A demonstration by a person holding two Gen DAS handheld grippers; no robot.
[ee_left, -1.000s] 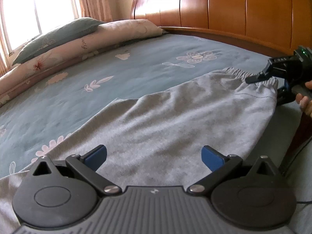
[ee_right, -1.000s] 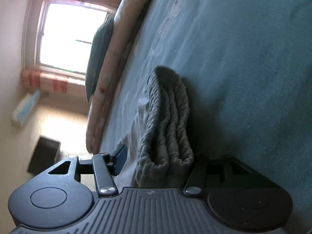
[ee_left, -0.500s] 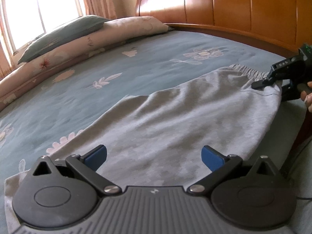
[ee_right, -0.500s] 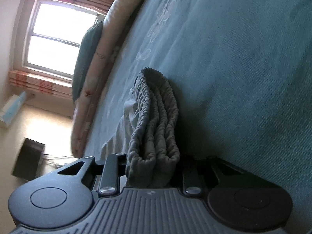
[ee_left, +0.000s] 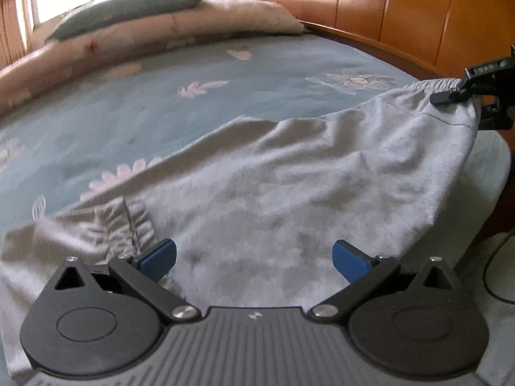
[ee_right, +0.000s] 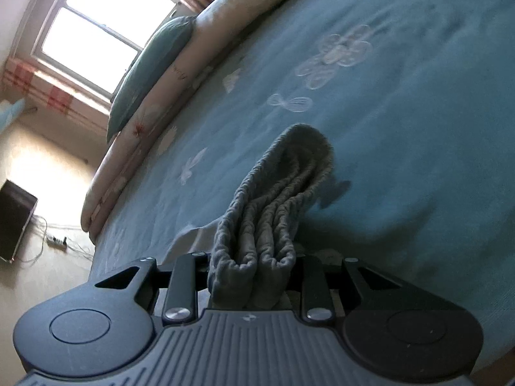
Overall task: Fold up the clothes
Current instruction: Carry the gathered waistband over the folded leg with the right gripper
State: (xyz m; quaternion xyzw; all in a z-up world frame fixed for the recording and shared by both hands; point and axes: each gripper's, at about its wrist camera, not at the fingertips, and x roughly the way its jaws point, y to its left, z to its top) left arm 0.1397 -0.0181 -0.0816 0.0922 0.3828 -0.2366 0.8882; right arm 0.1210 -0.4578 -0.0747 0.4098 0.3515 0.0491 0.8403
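Note:
Grey sweatpants [ee_left: 289, 173] lie stretched across the blue flowered bedsheet [ee_left: 128, 112]. In the left wrist view my left gripper [ee_left: 254, 254] hovers open over the leg end, its blue pads [ee_left: 157, 254] apart with cloth below them, and a ribbed cuff [ee_left: 125, 222] lies just to the left. At the far right my right gripper [ee_left: 460, 96] pinches the elastic waistband [ee_left: 428, 85] and holds it raised off the bed. In the right wrist view the right gripper [ee_right: 254, 267] is shut on the bunched waistband [ee_right: 276, 193], which hides the pads.
A wooden headboard [ee_left: 402, 16] runs along the back right. A rolled quilt [ee_left: 145, 41] with a green pillow [ee_left: 128, 9] lies along the far side under a window [ee_right: 96, 25]. A black box [ee_right: 14, 218] and a power strip sit on the floor.
The right gripper's jaws closed on the waistband and it rose, lifting that end off the bed. The left gripper moved along the leg, bringing the ribbed cuff into view.

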